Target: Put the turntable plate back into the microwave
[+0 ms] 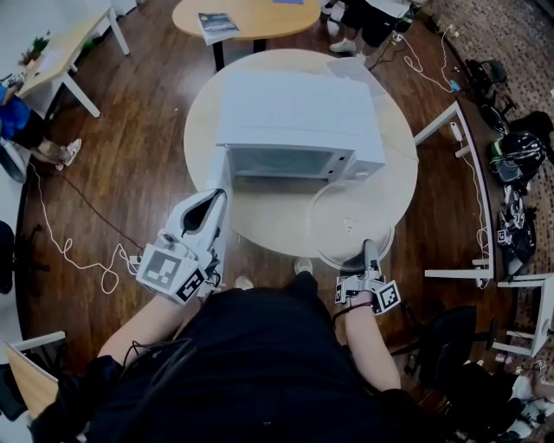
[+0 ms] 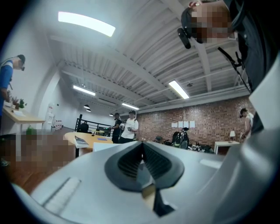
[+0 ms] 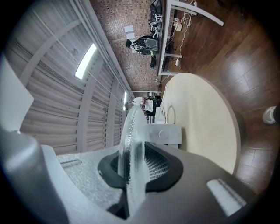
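The white microwave (image 1: 299, 121) stands on the round table (image 1: 260, 221), its door (image 1: 224, 169) swung open to the left and the cavity (image 1: 281, 163) facing me. The clear glass turntable plate (image 1: 346, 221) lies level over the table's front right part, in front of the microwave. My right gripper (image 1: 370, 253) is shut on its near rim; in the right gripper view the plate (image 3: 131, 144) runs edge-on between the pads, with the microwave (image 3: 168, 133) beyond. My left gripper (image 1: 212, 208) sits against the open door, its jaws closed (image 2: 142, 168); a thin pale sliver shows between them.
An orange table (image 1: 251, 17) with a book (image 1: 216, 26) stands behind the round table. White desks (image 1: 459, 173) and bags are at the right, another desk (image 1: 61, 60) at the left. Cables (image 1: 78, 251) trail on the wooden floor. People stand at the far edge and left.
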`<state>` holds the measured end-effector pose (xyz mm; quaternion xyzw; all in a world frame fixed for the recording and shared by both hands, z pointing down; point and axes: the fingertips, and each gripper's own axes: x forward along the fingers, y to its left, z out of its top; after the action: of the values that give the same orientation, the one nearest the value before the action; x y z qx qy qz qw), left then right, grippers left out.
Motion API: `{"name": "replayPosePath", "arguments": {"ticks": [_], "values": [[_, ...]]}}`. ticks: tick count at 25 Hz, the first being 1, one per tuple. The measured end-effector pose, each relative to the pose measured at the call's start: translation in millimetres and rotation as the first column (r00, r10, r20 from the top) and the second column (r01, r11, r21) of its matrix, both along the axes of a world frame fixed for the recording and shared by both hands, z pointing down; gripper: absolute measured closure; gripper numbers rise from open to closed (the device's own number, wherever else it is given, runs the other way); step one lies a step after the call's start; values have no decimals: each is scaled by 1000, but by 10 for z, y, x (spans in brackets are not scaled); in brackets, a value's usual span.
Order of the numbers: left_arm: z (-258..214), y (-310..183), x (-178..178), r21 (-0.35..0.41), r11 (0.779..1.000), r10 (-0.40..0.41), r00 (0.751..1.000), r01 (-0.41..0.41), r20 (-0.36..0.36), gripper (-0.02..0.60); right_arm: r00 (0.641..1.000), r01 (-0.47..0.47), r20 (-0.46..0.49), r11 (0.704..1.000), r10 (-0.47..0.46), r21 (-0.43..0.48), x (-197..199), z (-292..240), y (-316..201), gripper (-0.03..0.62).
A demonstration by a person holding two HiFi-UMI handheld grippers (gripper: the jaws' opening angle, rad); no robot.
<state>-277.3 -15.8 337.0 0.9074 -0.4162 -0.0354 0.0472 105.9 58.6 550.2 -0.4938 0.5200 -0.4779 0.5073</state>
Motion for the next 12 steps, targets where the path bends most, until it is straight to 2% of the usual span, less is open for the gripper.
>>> {"name": "replayPosePath", "arguments": {"ticks": [12], "values": [[33,25,34,13,1000,17,1000,-17,1,577,998,58,-3,998,-58,11,-329,31,-75,554]]}}
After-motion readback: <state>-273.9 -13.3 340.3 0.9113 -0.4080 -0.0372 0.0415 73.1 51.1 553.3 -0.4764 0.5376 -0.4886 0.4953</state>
